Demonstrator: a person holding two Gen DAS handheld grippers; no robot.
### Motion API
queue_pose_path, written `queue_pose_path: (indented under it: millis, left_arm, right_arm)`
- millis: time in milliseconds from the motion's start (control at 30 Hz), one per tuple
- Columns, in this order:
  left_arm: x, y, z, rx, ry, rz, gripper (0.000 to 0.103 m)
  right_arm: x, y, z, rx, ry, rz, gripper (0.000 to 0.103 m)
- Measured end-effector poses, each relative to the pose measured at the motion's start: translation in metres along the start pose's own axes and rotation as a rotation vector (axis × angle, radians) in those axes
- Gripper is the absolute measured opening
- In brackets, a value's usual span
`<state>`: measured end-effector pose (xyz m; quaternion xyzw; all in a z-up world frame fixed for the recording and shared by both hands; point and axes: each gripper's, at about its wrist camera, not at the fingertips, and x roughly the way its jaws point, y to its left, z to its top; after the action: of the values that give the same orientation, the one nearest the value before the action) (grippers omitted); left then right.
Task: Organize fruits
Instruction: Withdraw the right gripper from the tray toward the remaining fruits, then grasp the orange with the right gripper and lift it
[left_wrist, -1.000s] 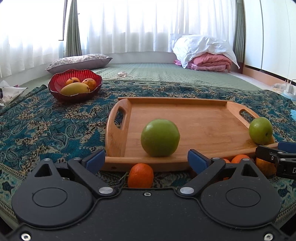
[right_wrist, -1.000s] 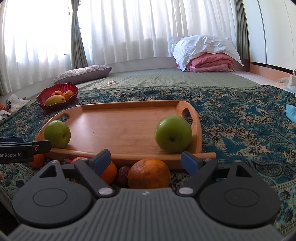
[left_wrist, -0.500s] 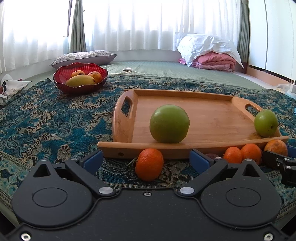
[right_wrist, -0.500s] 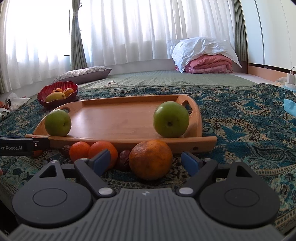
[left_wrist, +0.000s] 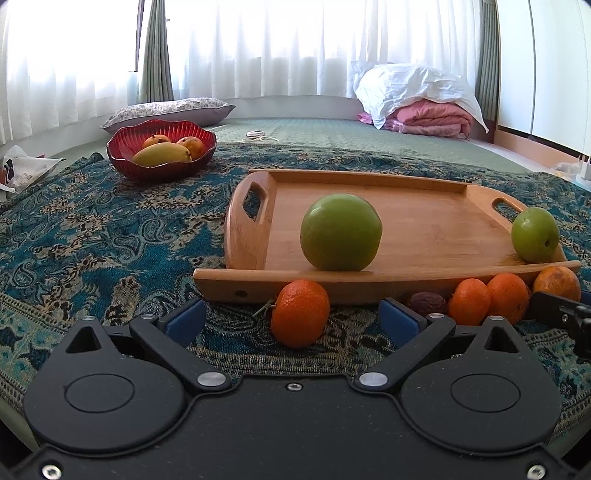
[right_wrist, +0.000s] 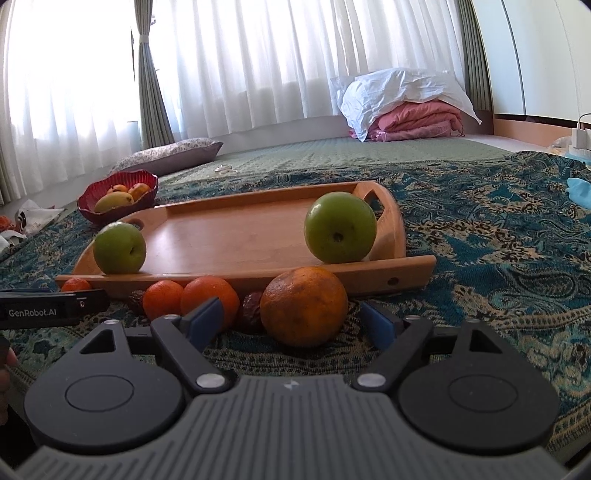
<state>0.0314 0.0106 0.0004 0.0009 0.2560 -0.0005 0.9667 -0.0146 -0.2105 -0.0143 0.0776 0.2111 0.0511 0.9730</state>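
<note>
Risk of the large round mottled orange (right_wrist: 303, 305), lying against the wooden tray's (right_wrist: 413, 266) near rim, rolling rightward as the right gripper (right_wrist: 291, 322) closes around it, pads not yet touching; left gripper (left_wrist: 291, 320) gapes empty astride a small tangerine (left_wrist: 300, 313).

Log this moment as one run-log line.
left gripper: open, small orange between jaws | right gripper: closing around large orange, no contact | tray: two green fruits

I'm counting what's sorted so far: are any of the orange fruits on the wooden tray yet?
No. Only two green fruits sit on the wooden tray; the orange fruits lie on the cloth before it.
</note>
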Motion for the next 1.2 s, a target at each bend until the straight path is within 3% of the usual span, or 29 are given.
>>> queue_pose_path:
  millis: [167, 300, 567, 800, 1000, 1200]
  left_arm:
    - [0.001, 0.003, 0.002, -0.008, 0.015, -0.013, 0.072]
    - [0.004, 0.007, 0.001, -0.035, 0.033, -0.017, 0.059]
    - [0.005, 0.008, 0.001, -0.032, 0.034, -0.023, 0.05]
    - [0.009, 0.006, 0.002, -0.028, 0.039, -0.026, 0.049]
    - [0.008, 0.004, 0.003, -0.017, 0.028, -0.021, 0.033]
    - [-0.002, 0.001, 0.006, 0.002, 0.005, -0.036, 0.032]
  right_arm:
    - [-0.004, 0.0, 0.004, 0.005, -0.018, -0.005, 0.072]
    - [-0.002, 0.0, 0.005, 0.003, -0.011, -0.018, 0.064]
    - [0.001, 0.001, 0.001, -0.009, 0.011, -0.033, 0.06]
    - [0.004, 0.0, 0.001, -0.013, 0.021, -0.037, 0.06]
    - [0.004, 0.0, 0.002, -0.017, 0.023, -0.043, 0.054]
    - [0.002, 0.004, 0.006, -0.034, 0.015, -0.056, 0.053]
